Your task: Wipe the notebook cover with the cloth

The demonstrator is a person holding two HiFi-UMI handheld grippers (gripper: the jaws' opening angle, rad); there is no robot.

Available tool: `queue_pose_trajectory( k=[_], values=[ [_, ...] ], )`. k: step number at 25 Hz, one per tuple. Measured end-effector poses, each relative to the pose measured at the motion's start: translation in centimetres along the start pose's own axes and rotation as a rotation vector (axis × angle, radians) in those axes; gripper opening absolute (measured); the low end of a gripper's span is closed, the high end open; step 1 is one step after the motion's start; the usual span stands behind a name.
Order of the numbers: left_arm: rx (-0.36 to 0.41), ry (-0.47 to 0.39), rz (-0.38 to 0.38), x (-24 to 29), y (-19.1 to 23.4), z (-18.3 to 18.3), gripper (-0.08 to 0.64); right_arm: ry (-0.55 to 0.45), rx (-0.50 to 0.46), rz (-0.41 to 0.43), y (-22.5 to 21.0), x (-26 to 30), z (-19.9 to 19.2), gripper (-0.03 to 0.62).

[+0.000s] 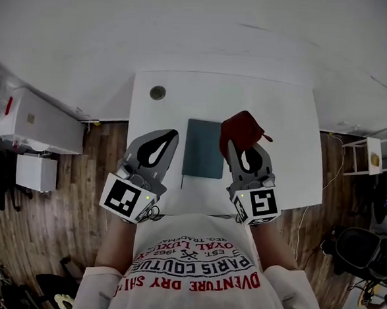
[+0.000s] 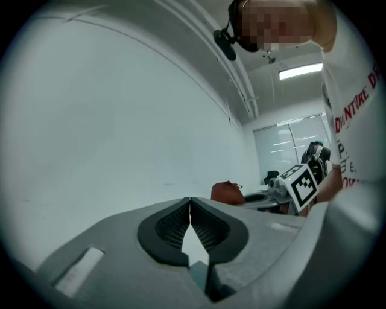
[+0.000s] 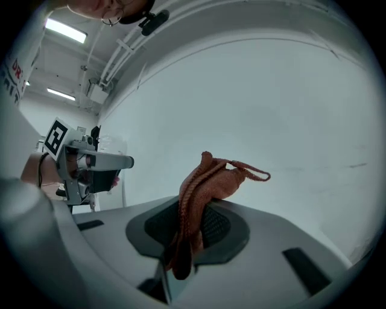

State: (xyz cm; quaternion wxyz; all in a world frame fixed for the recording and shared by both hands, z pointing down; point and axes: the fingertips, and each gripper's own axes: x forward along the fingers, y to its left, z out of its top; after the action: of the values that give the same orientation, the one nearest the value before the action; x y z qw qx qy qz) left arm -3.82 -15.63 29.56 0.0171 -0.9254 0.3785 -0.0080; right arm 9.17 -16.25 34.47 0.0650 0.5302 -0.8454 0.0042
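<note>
Closest in the head view was the person's white shirt (image 1: 192,263) with its red and dark print, and just beyond it both grippers were held over the near edge of the white worktop (image 1: 285,124). The left gripper (image 1: 171,136) was clenched on nothing: in its own view the left gripper (image 2: 190,202) had its dark pads meeting at the tips, with only pale wall behind them. The right gripper (image 1: 241,147) was grasping the rust-red cloth (image 1: 241,127). In the right gripper view, the cloth (image 3: 211,181) was pinched between the pads of the right gripper (image 3: 194,205), bunched and standing up out of the jaws with a thin loop trailing to one side. It was seen against the wall, so it was lifted off the worktop. Between the two grippers, a little farther on, the dark teal notebook (image 1: 204,148) lay flat and closed on the worktop, and the cloth overlapped its far right corner from above. Beyond the notebook, near the far left corner, a small round fitting (image 1: 157,92) sat in the worktop. To the left, over the wooden floor (image 1: 78,195), stood a white cabinet (image 1: 40,123).
</note>
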Motion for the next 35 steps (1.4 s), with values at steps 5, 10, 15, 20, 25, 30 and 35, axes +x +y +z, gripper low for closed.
queue_pose_trajectory(
  k=[5,10,15,20,25,30,35],
  values=[
    [0.052,-0.034,0.064,-1.2,0.9,2.0,0.011,-0.050,-0.023,0.032,1.0,-0.1,1.9,0.077],
    [0.049,-0.019,0.086,-1.4,1.4,1.3,0.011,-0.034,-0.030,0.047,1.0,0.0,1.5,0.074],
    [0.055,0.001,0.093,-1.4,1.1,1.1,0.011,-0.017,-0.021,0.048,0.9,-0.1,1.4,0.071],
    [0.045,0.018,0.099,-1.2,1.2,0.8,0.011,0.001,-0.008,0.053,1.0,0.1,1.2,0.071],
    [0.051,0.030,0.116,-1.3,1.3,0.9,0.011,0.013,-0.014,0.042,0.8,0.1,0.9,0.071],
    [0.042,0.036,0.115,-1.0,1.3,0.7,0.011,0.023,-0.008,0.029,0.6,0.1,0.5,0.071],
    [0.024,0.041,0.126,-0.9,1.5,0.4,0.011,0.031,-0.003,0.025,0.4,0.2,0.2,0.071]
  ],
)
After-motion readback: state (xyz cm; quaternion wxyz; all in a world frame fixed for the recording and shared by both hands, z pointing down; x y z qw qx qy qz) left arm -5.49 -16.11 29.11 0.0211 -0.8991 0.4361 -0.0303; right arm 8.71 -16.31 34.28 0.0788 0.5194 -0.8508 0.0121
